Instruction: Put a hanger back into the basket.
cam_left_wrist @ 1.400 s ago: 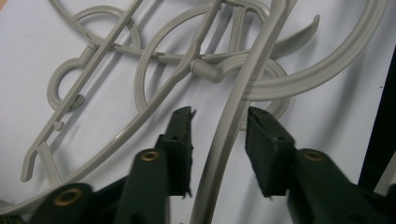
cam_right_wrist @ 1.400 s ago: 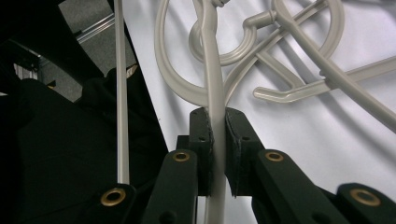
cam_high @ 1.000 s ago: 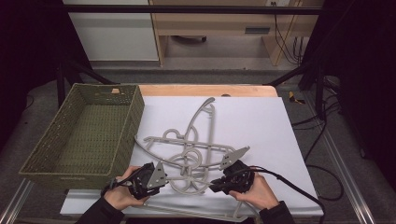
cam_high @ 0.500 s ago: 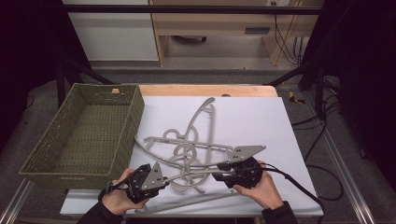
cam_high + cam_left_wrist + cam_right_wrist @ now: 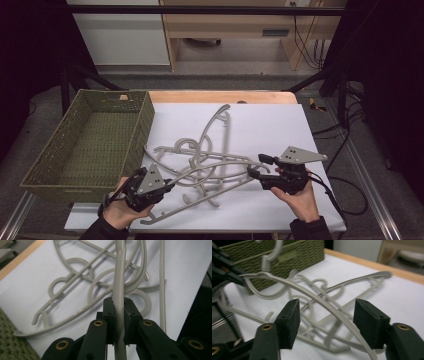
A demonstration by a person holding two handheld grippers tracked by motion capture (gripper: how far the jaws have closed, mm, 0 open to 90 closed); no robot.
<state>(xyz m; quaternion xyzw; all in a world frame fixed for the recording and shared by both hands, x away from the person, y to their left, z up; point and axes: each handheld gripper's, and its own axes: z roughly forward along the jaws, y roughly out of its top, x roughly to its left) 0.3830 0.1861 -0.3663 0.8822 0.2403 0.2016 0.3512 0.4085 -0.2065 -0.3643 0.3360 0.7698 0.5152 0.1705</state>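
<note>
White table (image 5: 280, 125) bears a green basket (image 5: 60, 170) beside tangled hangers (image 5: 210, 165).

Hanger (image 5: 119, 290) w/ lower end cut off by left gripper view's bottom edge

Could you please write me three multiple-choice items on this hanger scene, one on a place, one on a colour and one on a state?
1. Where is the basket relative to the hangers?
A. At the table's left side
B. At the right side
C. On top of them

2. What colour is the basket?
A. Red
B. Olive green
C. White

3. How is the left tool?
A. Wide open above the sheet
B. Shut on a hanger
C. Inside the basket

Answers:
1. A, the high view shows it beside the white sheet, left of the pile.
2. B, its woven walls are olive green.
3. B, in the left gripper view its pads press a hanger's grey bar; the right tool has just been opening, pads clear of the hanger.
</note>
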